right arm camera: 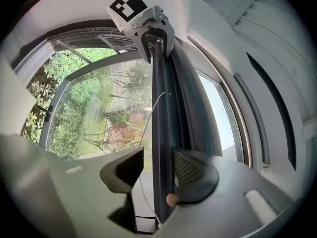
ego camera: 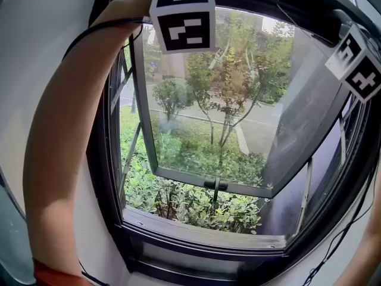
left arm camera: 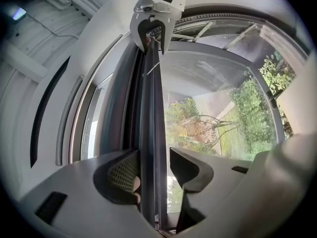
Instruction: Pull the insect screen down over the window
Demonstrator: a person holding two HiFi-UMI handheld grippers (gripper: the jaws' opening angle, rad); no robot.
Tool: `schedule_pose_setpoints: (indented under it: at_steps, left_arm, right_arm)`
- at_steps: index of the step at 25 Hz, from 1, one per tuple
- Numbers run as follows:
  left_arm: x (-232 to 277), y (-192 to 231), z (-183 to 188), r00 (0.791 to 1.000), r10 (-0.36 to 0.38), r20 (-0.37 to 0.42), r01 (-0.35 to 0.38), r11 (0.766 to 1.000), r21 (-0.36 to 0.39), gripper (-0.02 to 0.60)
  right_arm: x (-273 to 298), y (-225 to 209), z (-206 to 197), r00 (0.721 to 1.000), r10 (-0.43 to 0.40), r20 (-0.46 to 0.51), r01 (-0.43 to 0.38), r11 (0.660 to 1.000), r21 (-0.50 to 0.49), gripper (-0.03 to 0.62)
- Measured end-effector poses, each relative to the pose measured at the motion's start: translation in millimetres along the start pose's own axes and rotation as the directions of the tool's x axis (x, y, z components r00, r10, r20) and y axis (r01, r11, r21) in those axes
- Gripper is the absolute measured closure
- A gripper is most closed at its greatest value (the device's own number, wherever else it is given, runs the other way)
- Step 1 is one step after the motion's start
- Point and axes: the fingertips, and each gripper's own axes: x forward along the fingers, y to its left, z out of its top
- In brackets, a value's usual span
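**A:** The left tongs (left arm camera: pixel 154 158) are spread. The dark bar (left arm camera: pixel 150 108) of the insect screen runs between the two halves. One pad sits close against it and the other stands just off, so there is no pinch.

**B:** And the right tongs (right arm camera: pixel 158 158)?

**A:** The same. They are spread astride that bar, further along it, with a gap showing on the garden side.

**B:** Where does the bar sit?

**A:** Up along the top edge of the window (ego camera: pixel 202 236), with both arms raised to it.

**B:** How far along is the job, then?

**A:** Hardly begun, I'd judge. No mesh shows across the opening. The glass pane (ego camera: pixel 208 100) swings outward and the bushes (ego camera: pixel 196 204) below look perfectly clear. The screen seems to be rolled up at the top edge. What's left is to close both tongs on the bar and draw it down to the bottom edge.

**B:** Any containers?

**A:** None in view.
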Motion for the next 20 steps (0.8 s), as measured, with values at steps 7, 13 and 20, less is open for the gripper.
schedule_pose_setpoints:
  at_steps: [7, 13, 20]
  left_arm:
    - [-1.9, 1.9, -2.5, 1.000, 0.005, -0.008, -0.005, 1.000, 0.003, 0.400]
    - [-2.1, -3.1, 1.0, 1.000, 0.000, -0.008, 0.000, 1.000, 0.019, 0.400]
    - [-4.2, -4.7, 1.0, 1.000, 0.004, -0.015, -0.004, 0.999, 0.039, 0.400]
  right_arm:
    - [2.2, 4.2, -2.8, 1.000, 0.024, -0.009, -0.024, 1.000, 0.011, 0.402]
    - [-2.0, 6.8, -7.4, 0.999, 0.017, -0.031, -0.018, 1.000, -0.019, 0.402]
    - [-1.7, 8.9, -8.3, 0.999, 0.025, -0.039, -0.025, 1.000, 0.003, 0.402]
